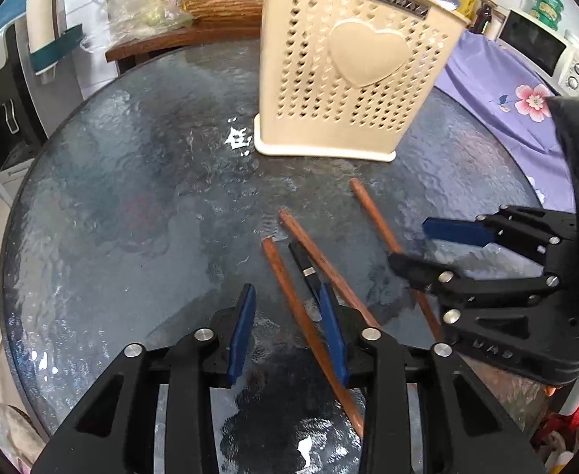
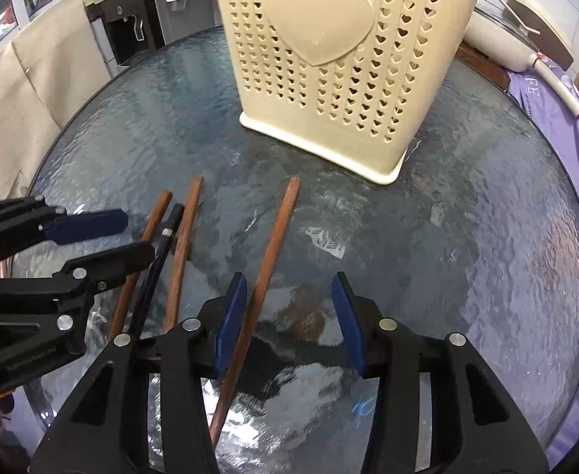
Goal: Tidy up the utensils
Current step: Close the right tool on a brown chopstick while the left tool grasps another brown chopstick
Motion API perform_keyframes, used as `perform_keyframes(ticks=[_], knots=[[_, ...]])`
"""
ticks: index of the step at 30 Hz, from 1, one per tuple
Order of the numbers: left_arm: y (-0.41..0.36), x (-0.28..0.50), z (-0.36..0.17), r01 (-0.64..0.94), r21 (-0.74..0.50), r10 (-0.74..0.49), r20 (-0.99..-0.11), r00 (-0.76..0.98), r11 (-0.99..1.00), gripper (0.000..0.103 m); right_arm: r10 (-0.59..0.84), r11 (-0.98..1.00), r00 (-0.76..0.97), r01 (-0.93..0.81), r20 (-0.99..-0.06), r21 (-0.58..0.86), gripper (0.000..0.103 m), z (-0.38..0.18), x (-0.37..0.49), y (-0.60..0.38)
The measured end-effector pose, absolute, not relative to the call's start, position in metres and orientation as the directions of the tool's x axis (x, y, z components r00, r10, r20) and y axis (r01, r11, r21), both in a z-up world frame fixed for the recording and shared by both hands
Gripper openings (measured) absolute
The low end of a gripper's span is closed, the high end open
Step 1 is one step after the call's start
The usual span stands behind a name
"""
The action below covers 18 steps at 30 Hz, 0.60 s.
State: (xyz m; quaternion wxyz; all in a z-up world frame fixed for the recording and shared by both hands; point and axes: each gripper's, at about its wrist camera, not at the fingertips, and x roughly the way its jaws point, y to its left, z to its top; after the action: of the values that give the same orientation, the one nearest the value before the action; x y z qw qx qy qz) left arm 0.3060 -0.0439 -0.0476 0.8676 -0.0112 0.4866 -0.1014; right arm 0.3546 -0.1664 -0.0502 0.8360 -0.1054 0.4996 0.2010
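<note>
Three brown wooden chopsticks and one black chopstick (image 1: 307, 266) lie on the round glass table (image 1: 131, 197) in front of a cream holder with heart holes (image 1: 348, 79), also in the right wrist view (image 2: 329, 59). My left gripper (image 1: 287, 331) is open, low over the table, with a brown chopstick (image 1: 289, 288) between its fingers. My right gripper (image 2: 289, 320) is open, and the rightmost brown chopstick (image 2: 277, 237) lies just inside its left finger. The right gripper (image 1: 420, 249) shows at the right of the left wrist view. The left gripper (image 2: 123, 237) shows at the left of the right wrist view.
A wooden side table (image 1: 179, 39) with plastic bags stands behind the glass table. A water dispenser (image 1: 1, 110) is at the left. A purple flowered cloth (image 1: 506, 91) with a microwave (image 1: 546, 51) lies at the right. A white pan (image 2: 518, 31) sits behind the holder.
</note>
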Motion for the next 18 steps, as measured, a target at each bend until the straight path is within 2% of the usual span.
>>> perform_keyframes(ticks=[10,15,18], knots=[[-0.038,0.307,-0.049,0.159,-0.127,-0.190,-0.848,0.495,0.979,0.030,0.218,0.905,0.422,-0.425,-0.880,0.021,0.045,-0.050,0.369,-0.166],[-0.049,0.316,-0.050,0.174,-0.078,-0.156,-0.856,0.492,0.982,0.029,0.214,0.911,0.412,-0.411,-0.886,0.029,0.045,-0.050,0.375,-0.157],[-0.048,0.322,-0.050,0.176,-0.079,-0.156,-0.860,0.485,0.981,0.022,0.202,0.918,0.411,-0.396,-0.889,0.025,0.045,-0.049,0.379,-0.153]])
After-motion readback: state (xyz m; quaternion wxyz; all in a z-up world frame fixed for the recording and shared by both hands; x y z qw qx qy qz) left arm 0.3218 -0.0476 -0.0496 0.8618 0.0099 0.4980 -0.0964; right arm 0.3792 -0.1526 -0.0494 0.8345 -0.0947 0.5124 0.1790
